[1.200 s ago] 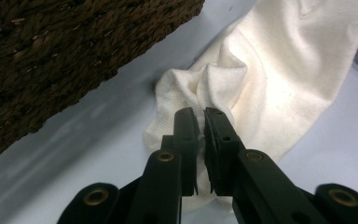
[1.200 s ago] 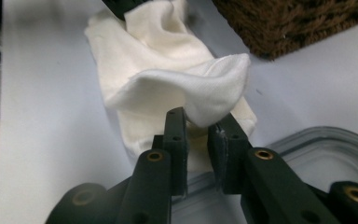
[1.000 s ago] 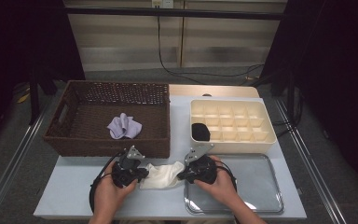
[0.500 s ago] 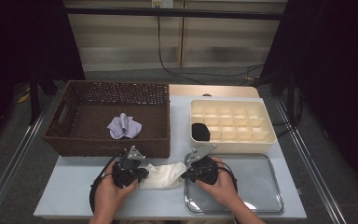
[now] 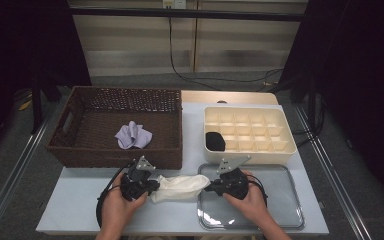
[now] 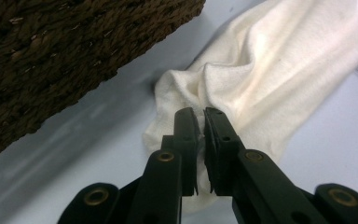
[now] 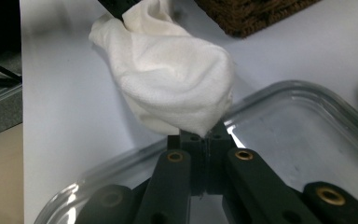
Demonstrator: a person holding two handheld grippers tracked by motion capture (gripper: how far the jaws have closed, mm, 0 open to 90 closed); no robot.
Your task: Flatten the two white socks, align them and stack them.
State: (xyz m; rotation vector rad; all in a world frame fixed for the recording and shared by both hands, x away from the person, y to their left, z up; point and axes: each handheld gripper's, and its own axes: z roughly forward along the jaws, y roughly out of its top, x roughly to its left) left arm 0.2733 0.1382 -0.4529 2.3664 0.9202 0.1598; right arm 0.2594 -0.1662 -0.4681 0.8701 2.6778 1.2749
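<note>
- Your left gripper (image 5: 147,187) has its jaws pinched tight on the left end of the cream sock (image 5: 180,187); in the left gripper view the fabric bunches right at the closed tips (image 6: 199,119).
- Your right gripper (image 5: 211,187) has just been closing, and its jaws now clamp the sock's right end — in the right gripper view the cloth (image 7: 177,88) drapes over the shut tips (image 7: 204,140).
- The sock lies on the white table (image 5: 80,210) between your two hands, near edge of the scene, its right end just over the left rim of the clear tray (image 5: 280,220).
- Its long axis runs left to right, straight from one gripper to the other — this is the relation the coming move likely turns on.
- Each hand sits at its own end, so neither is nearer; any stretch or fold has to run along that left-right line.
- The wicker basket (image 5: 70,145), with a lilac cloth (image 5: 133,135) in it, stands just beyond your left hand; the cream divided box (image 5: 285,145), one black item (image 5: 215,141) in its near-left cell, stands beyond your right.
</note>
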